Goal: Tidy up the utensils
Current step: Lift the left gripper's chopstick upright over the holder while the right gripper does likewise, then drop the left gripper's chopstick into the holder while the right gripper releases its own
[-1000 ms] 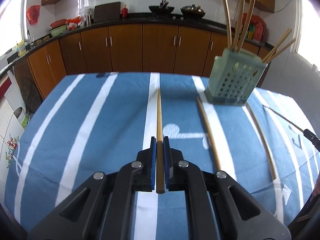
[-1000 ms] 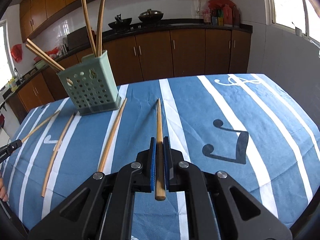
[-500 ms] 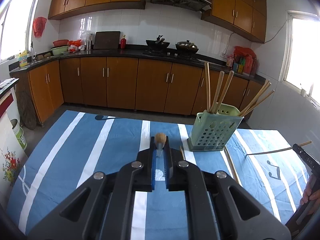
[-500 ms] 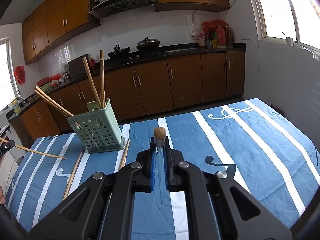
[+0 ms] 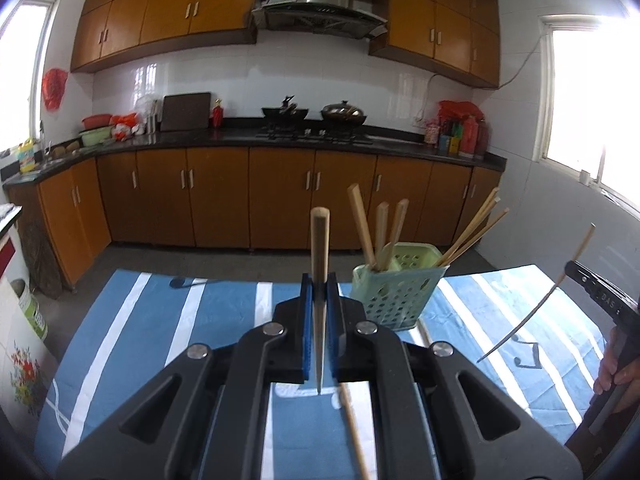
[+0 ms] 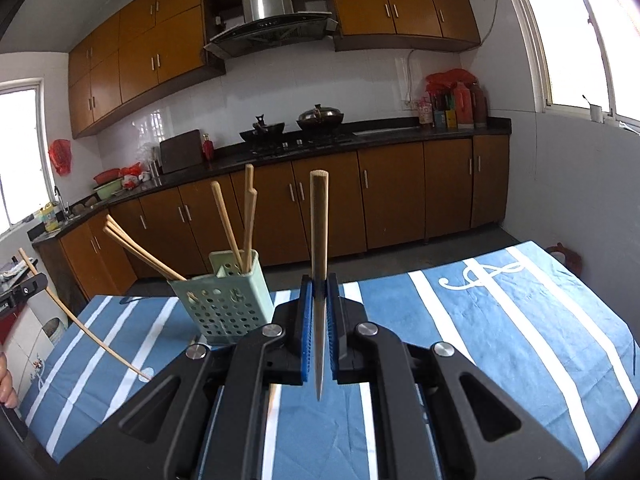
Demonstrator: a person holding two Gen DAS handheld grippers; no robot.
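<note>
My left gripper is shut on a wooden chopstick held upright, thick end up, above the table. My right gripper is shut on another chopstick, also upright. A green perforated holder with several chopsticks in it stands on the table just right of the left gripper; in the right wrist view the holder is left of the right gripper. The right gripper with its chopstick shows at the right in the left wrist view; the left one's chopstick shows at the left in the right wrist view.
The table has a blue cloth with white stripes. Loose chopsticks lie on it below the left gripper. Brown kitchen cabinets and a counter with pots stand behind. A flowered white appliance is at the table's left.
Both grippers have lifted their chopsticks off the cloth and tipped them from lying flat to upright. The views have swung up from the table to the kitchen wall.
</note>
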